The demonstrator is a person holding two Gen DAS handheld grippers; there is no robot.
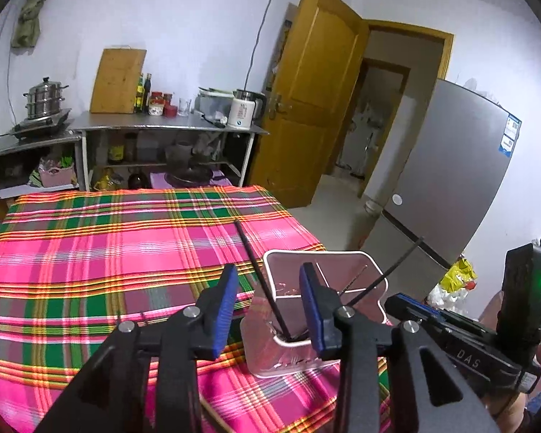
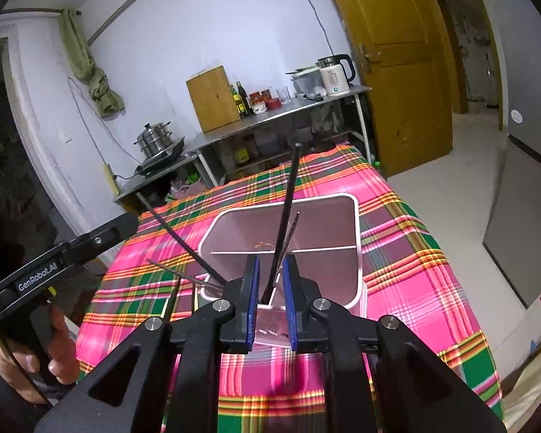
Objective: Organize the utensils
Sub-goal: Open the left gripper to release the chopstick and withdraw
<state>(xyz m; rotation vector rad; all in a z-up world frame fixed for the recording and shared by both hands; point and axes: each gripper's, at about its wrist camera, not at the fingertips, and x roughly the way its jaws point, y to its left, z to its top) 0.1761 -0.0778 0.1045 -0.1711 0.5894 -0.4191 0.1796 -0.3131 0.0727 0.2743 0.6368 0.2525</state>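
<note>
Two grippers work over my white holder (image 2: 357, 252) on the checked tablecloth (image 1: 90, 252). My right gripper (image 2: 272, 299) has its pads drawn narrow around one black chopstick (image 2: 286, 216) standing in the near compartment. My left gripper (image 1: 267, 310) spreads wide; another chopstick (image 1: 259, 274) leans between its pads, untouched.
</note>
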